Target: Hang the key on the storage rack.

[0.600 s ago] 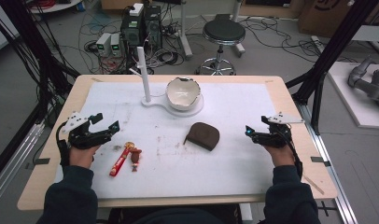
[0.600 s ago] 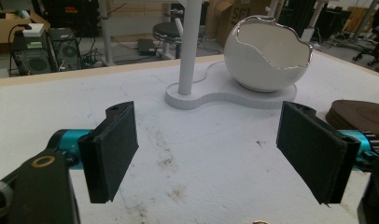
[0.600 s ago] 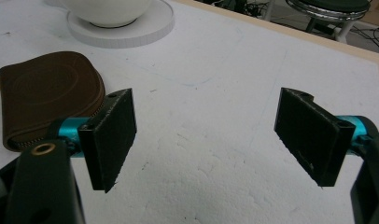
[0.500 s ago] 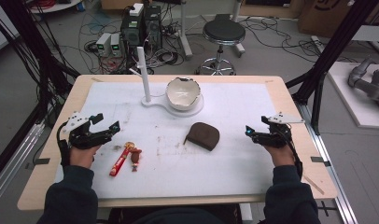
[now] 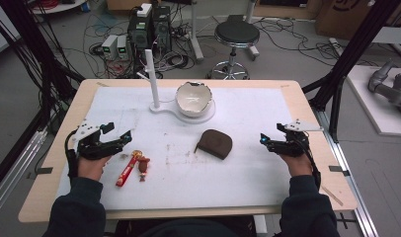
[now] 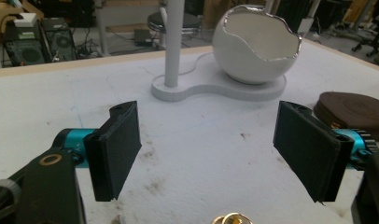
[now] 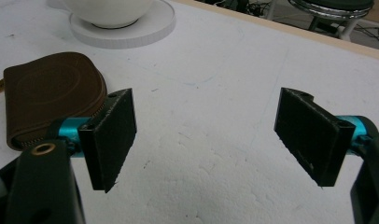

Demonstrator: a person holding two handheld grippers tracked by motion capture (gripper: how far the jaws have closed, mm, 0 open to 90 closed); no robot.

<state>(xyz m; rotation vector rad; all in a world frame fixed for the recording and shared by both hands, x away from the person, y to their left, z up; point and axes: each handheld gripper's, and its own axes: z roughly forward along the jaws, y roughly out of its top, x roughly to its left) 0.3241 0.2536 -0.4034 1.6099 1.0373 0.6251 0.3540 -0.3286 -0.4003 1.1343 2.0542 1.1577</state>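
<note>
brown pouch mid-table, bare mat around; both jaws wide, empty

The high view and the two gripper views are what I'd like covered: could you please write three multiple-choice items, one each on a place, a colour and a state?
1. Where does the brown pouch lie?
A. inside the bowl
B. on the white mat, between the two grippers
C. on the floor

2. What colour is the eggshell-shaped bowl?
A. white
B. red
C. black

3. How do the jaws of the left gripper and right gripper stand?
A. both shut
B. left clamped on the candy bar
C. both open, nothing between them

Answers:
1 B, the high view shows it on the mat between them.
2 A, it is white inside and out.
3 C, each gripper view shows bare mat between the jaws.
</note>
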